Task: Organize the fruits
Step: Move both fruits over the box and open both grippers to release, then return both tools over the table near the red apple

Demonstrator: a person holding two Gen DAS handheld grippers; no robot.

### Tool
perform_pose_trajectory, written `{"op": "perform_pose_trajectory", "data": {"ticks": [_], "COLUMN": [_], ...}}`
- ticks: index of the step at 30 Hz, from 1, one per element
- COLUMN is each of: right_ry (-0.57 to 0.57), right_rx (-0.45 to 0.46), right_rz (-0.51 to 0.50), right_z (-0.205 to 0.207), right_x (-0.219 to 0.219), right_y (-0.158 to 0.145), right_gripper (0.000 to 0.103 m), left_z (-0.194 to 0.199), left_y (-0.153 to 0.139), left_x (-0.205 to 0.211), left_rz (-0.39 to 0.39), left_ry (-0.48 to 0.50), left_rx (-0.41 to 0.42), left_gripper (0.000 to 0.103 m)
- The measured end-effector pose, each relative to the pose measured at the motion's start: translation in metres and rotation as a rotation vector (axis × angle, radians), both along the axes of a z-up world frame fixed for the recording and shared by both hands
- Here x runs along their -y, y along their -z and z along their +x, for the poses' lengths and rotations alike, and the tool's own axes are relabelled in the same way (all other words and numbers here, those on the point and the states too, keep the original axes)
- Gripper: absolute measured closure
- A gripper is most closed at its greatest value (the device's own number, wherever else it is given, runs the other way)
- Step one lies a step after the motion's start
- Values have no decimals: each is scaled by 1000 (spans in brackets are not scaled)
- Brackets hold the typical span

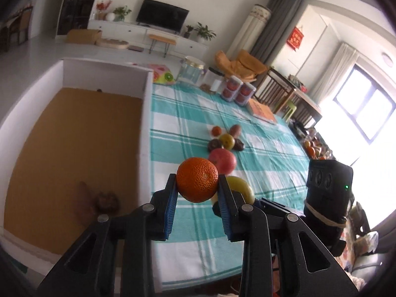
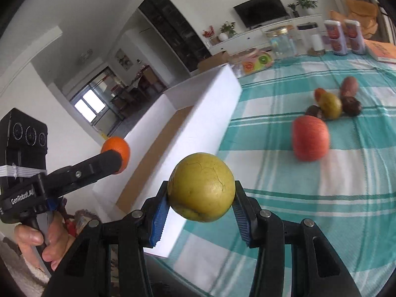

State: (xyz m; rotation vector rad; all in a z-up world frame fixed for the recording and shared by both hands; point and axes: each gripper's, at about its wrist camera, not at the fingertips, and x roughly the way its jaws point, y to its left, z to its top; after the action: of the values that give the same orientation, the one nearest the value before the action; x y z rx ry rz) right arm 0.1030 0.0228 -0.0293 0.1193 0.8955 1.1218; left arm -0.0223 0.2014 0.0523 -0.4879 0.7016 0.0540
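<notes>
Left tool (image 1: 197, 190) grips a round, pebbled orange mandarin (image 1: 197, 179) above the tabletop (image 1: 259, 148); right tool (image 2: 201, 204) grips a smooth yellow-green round fruit (image 2: 201, 187) with fine surface cracks. The white-walled, brown-floored box (image 1: 74, 148) beside them holds two blurred brownish items (image 1: 99, 199)

Teal-white checked tablecloth (image 1: 198, 113). At far edge: clear glass jar (image 1: 189, 70), two red-labelled cans (image 1: 237, 90) side by side, orange book (image 1: 262, 111) near them. Beyond, TV (image 1: 162, 14) on white cabinet (image 1: 138, 31), potted plants (image 1: 204, 32), grey curtain (image 1: 274, 22).
</notes>
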Motion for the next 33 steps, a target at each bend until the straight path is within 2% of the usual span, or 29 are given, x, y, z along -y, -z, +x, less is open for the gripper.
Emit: {"op": "perform_pose_trajectory", "data": {"ticks": [2,6,9,12,13,14,15,16,17,18,22,26,29,33], "right_ry": [-106,-276,-330,-338,-330,-319,-310,-295,-270,-240,-90,145,346,566], "right_rx": [10,49,84,111,120,123,122,125,136,153,223,314,366,299], "right_rz": [-24,-111,-187,-252,-266,-269,-259,-240,-221,-208,-160,-149,-237,-390], "right_z": [-17,-57,-74,-81,-81,-81,-79,-77,-74,-71,-46,-13,19,74], "right_x": [-42,-113,-148,-171,-175,-176,-175,-171,-164,-154,-101,-23,38,118], "right_y": [-10,-6,9,23,25,26,25,22,18,13,-1,-1,17,55], "right_gripper": [55,55,55,54,53,45,39,27,21,20,16,8,5,5], "left_z": [-10,-32,-45,-53,-54,-55,-55,-53,-52,-48,-31,-10,8,39], "left_y": [4,37,63,80,82,83,84,83,81,78,65,46,34,32], "left_x": [-37,-103,-131,-138,-138,-138,-135,-132,-129,-126,-104,-59,-13,52], "left_rz": [46,93,99,109,114,115,118,127,141,155,192,216,221,210], "left_ry": [-123,-348,-444,-497,-515,-527,-536,-548,-558,-560,-511,-394,-245,-16], "left_rx": [-22,-142,-229,-281,-288,-286,-278,-264,-250,-238,-171,-71,-14,-1], "left_gripper": [71,71,71,68,59,51,34,26,25,25,25,25,21,21]}}
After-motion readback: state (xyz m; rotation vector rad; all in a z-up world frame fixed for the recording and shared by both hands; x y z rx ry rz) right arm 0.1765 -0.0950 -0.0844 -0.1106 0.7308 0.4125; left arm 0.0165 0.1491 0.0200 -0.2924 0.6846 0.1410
